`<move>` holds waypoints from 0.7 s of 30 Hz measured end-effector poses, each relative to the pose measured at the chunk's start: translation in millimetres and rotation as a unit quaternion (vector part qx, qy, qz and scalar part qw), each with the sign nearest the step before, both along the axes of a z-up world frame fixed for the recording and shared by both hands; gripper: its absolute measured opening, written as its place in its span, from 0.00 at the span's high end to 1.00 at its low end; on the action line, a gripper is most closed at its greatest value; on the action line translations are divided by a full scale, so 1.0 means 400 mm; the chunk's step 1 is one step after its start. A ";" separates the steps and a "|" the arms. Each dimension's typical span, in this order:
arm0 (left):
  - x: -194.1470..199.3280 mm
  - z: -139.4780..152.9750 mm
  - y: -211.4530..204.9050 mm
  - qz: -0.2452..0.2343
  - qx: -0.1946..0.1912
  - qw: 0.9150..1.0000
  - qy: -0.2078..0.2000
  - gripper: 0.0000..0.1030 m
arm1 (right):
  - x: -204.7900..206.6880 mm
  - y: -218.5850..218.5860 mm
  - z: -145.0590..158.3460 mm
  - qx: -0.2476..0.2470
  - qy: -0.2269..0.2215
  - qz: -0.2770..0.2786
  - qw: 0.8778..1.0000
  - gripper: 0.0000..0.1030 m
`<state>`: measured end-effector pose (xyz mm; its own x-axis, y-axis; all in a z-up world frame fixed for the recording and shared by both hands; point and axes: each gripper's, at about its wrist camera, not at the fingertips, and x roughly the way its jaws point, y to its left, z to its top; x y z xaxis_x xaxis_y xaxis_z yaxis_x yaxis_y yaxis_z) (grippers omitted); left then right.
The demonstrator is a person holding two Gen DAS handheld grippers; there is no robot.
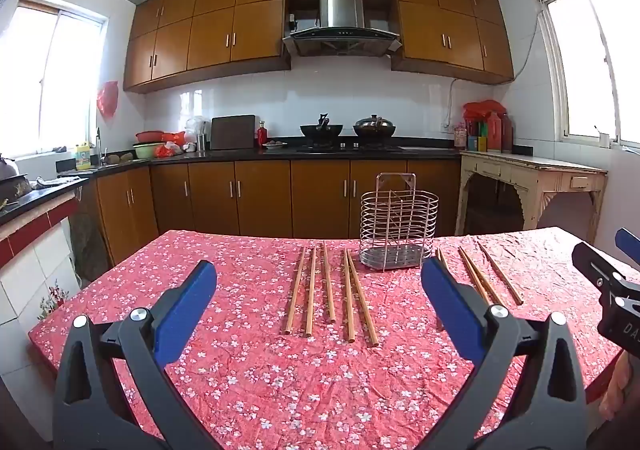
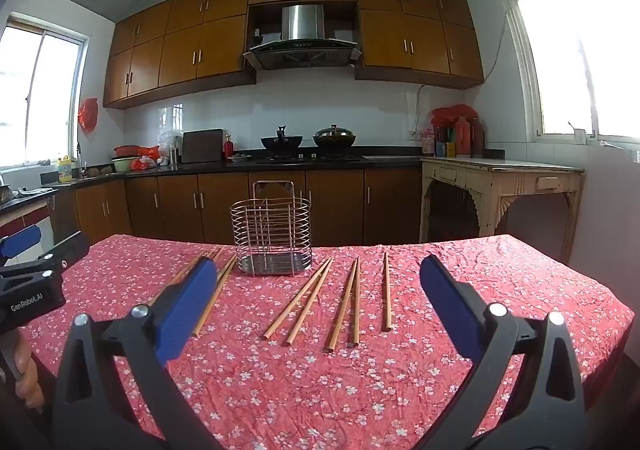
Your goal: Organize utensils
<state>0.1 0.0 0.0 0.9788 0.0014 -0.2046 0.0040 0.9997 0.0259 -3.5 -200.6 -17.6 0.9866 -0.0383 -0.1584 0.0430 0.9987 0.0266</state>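
Several wooden chopsticks (image 1: 329, 290) lie loose on the red flowered tablecloth (image 1: 280, 390), left and right of an empty wire utensil holder (image 1: 398, 222). In the right wrist view the holder (image 2: 272, 236) stands at the far middle, with chopsticks (image 2: 344, 302) in front of it and more chopsticks (image 2: 216, 292) at its left. My left gripper (image 1: 318, 310) is open and empty, held above the near table, short of the left chopstick group. My right gripper (image 2: 316, 310) is open and empty above the right group. It also shows at the right edge of the left wrist view (image 1: 612, 282).
The table edge (image 2: 624, 314) drops off at the right and the other edge (image 1: 36, 334) at the left. Behind the table are brown kitchen cabinets (image 1: 260, 198), a stove with two woks (image 1: 348, 130) and a pale side table (image 1: 532, 178).
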 end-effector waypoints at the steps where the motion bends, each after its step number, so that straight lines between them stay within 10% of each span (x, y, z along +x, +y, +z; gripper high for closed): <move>1: 0.000 0.000 0.000 0.000 0.000 1.000 0.000 0.02 | 0.000 0.000 0.000 0.001 -0.002 0.000 1.000 0.04; 21: -0.003 0.007 0.014 0.001 -0.007 1.000 0.002 0.02 | 0.003 -0.005 -0.008 0.005 0.001 -0.001 1.000 0.04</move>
